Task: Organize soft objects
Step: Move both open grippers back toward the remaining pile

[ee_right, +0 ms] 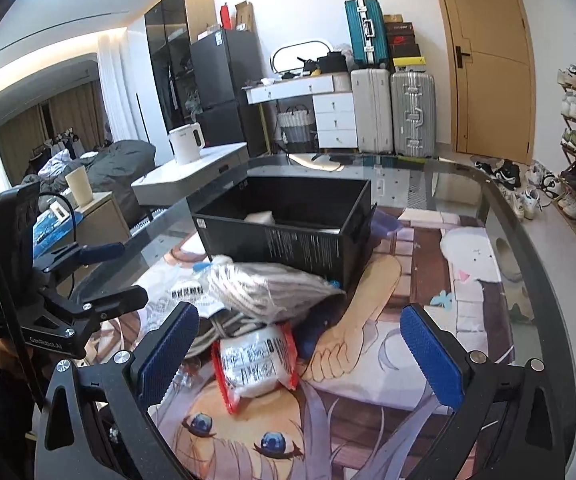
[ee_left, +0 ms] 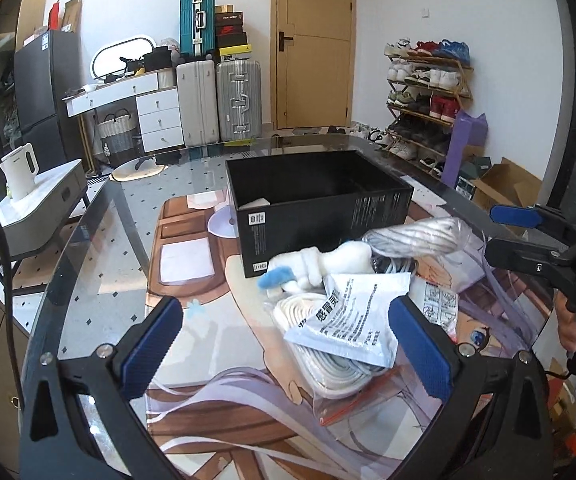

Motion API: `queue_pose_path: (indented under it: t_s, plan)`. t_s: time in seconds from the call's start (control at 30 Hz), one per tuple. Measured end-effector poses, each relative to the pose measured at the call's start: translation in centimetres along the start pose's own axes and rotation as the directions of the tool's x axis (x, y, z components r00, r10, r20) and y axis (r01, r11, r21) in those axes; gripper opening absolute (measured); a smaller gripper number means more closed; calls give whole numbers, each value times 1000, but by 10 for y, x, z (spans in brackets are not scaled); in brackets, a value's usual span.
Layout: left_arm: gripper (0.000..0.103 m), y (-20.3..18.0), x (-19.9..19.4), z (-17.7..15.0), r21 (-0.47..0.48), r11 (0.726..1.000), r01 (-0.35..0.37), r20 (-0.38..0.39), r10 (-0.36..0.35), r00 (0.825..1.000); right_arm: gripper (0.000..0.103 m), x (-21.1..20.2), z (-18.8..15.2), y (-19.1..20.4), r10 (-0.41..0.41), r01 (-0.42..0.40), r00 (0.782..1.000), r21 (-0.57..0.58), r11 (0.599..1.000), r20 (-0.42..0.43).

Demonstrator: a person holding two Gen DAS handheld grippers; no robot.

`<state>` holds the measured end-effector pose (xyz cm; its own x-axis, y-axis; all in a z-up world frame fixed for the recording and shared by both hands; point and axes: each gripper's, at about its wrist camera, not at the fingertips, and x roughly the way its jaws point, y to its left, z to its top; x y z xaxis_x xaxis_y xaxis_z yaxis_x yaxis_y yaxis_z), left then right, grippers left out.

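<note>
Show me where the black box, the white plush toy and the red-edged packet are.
black box (ee_left: 324, 216), left wrist view, on its front wall.
white plush toy (ee_left: 328, 262), left wrist view, on its body.
red-edged packet (ee_right: 253, 362), right wrist view, on its printed label.

Heaped soft packets (ee_left: 344, 312) crowd the bench (ee_left: 99, 264) at six o'clock of the black box (ee_left: 320, 204); bare bench lies at nine o'clock.

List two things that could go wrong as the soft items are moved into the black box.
The paper sachet lies loose on the bagged white cable; lifting the bag could slide it off. The items overlap in one pile, so the open left tool may pinch two together, such as sachet and plush toy.
</note>
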<state>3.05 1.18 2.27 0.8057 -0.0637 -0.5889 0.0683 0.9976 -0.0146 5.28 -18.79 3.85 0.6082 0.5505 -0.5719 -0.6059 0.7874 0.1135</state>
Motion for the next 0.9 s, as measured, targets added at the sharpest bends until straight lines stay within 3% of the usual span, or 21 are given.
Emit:
queue_pose_path:
  t_s: [0.3, 0.9]
  plan:
    - [103, -11, 8, -3, 23, 1000, 8, -18, -8, 1000, 102, 26, -13, 4, -31, 29, 995, -22, 999, -92]
    - [103, -15, 17, -2, 35, 998, 59, -53, -57, 997, 102, 52, -26, 19, 15, -29, 982, -71, 997, -189]
